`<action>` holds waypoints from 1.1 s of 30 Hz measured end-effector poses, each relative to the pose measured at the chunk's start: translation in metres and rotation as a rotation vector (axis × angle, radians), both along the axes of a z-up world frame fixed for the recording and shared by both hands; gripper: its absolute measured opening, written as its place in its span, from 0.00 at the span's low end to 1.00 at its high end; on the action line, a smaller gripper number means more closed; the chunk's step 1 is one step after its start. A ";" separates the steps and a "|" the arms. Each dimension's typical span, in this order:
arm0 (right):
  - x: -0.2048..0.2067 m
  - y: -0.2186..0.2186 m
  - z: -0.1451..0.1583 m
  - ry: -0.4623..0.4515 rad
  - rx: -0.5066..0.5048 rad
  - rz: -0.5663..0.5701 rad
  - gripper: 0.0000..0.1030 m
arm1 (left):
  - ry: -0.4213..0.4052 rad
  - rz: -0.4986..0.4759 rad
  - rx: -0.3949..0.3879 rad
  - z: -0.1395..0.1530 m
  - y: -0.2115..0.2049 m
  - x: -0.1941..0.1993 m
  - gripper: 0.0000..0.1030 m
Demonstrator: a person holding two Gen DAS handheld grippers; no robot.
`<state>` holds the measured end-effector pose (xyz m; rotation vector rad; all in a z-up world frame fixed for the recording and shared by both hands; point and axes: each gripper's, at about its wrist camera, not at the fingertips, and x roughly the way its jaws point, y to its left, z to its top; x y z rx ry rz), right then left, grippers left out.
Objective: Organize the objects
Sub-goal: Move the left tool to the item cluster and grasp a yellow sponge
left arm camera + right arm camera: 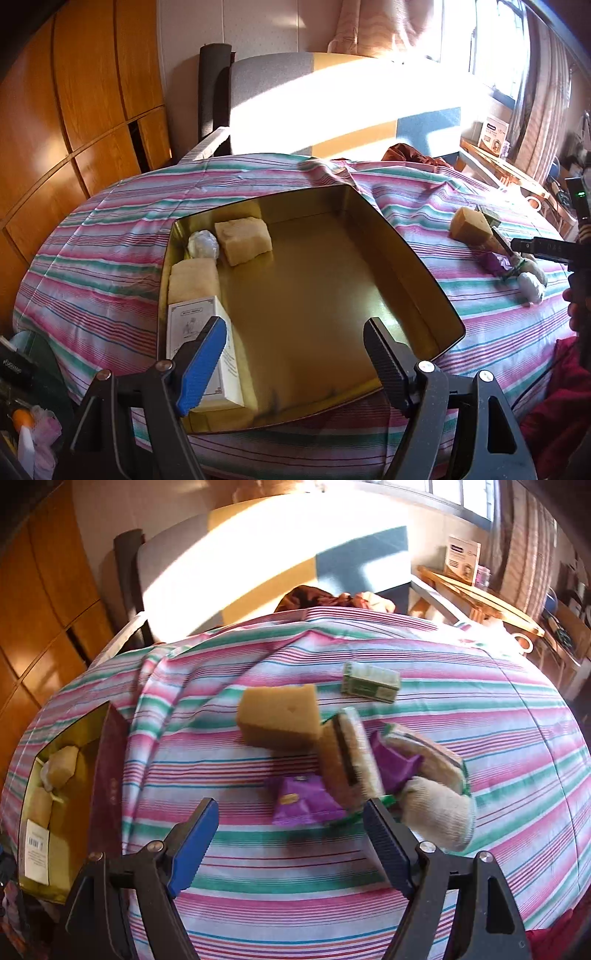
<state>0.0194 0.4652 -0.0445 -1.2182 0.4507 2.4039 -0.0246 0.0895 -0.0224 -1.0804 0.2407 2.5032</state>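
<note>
We find the gold tin (369,236) on the striped bedcover (110,266), and along its left wall, front to back, a white carton (195,325), a pale sponge (194,278) and a small white wrapped bundle (202,243), with a second pale sponge block (243,240) just beside the bundle. The left gripper (295,350) hangs over the tin, jaws well apart with nothing between them. To the right, on the cover and apart from the tin, we note a yellow sponge (280,716), a green box (371,682), a purple packet (306,801), scouring pads (351,757) and a white sock (439,812). The right gripper (291,830) stands wide open and empty above the cover, near the packet.
</note>
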 end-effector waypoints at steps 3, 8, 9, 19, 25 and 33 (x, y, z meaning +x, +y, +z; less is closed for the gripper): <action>0.014 0.034 0.000 0.003 0.000 -0.106 0.79 | 0.000 -0.035 -0.002 0.002 0.014 0.002 0.75; 0.046 0.081 -0.010 0.027 -0.088 -0.328 0.79 | 0.005 -0.102 -0.015 0.005 0.044 0.006 0.75; 0.052 0.088 -0.013 0.036 -0.125 -0.364 0.79 | 0.005 -0.118 -0.016 0.006 0.050 0.007 0.75; 0.075 0.112 -0.021 0.105 -0.274 -0.461 0.79 | -0.055 -0.231 0.032 0.015 0.120 0.003 0.81; 0.068 0.105 -0.015 0.109 -0.241 -0.413 0.79 | -0.089 -0.280 0.034 0.015 0.166 -0.007 0.87; 0.052 0.091 -0.014 0.026 -0.133 -0.363 0.79 | -0.216 -0.300 0.049 0.000 0.229 -0.036 0.87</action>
